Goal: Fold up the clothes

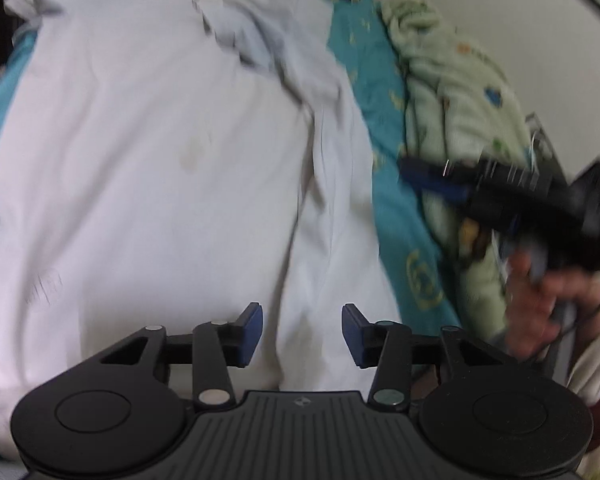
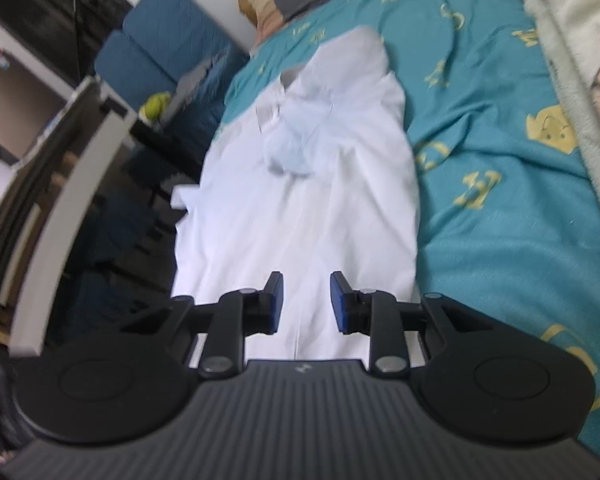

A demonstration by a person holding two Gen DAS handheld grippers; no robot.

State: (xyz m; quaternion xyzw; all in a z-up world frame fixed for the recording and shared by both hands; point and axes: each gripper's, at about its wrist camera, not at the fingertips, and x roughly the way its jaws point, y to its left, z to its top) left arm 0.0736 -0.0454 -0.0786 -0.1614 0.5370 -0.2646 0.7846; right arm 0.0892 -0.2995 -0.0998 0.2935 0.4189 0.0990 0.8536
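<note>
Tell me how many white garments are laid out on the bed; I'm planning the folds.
1: a white shirt lies flat on the teal sheet, ahead of both open grippers, left gripper and right gripper. More could be hidden in the fleece blanket.

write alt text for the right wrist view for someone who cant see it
A white garment lies spread lengthwise on a teal bedsheet with yellow prints, a bunched pale blue part near its far end. The open right gripper hovers over its near end, holding nothing. A pale fleece blanket lies along the right edge.
</note>
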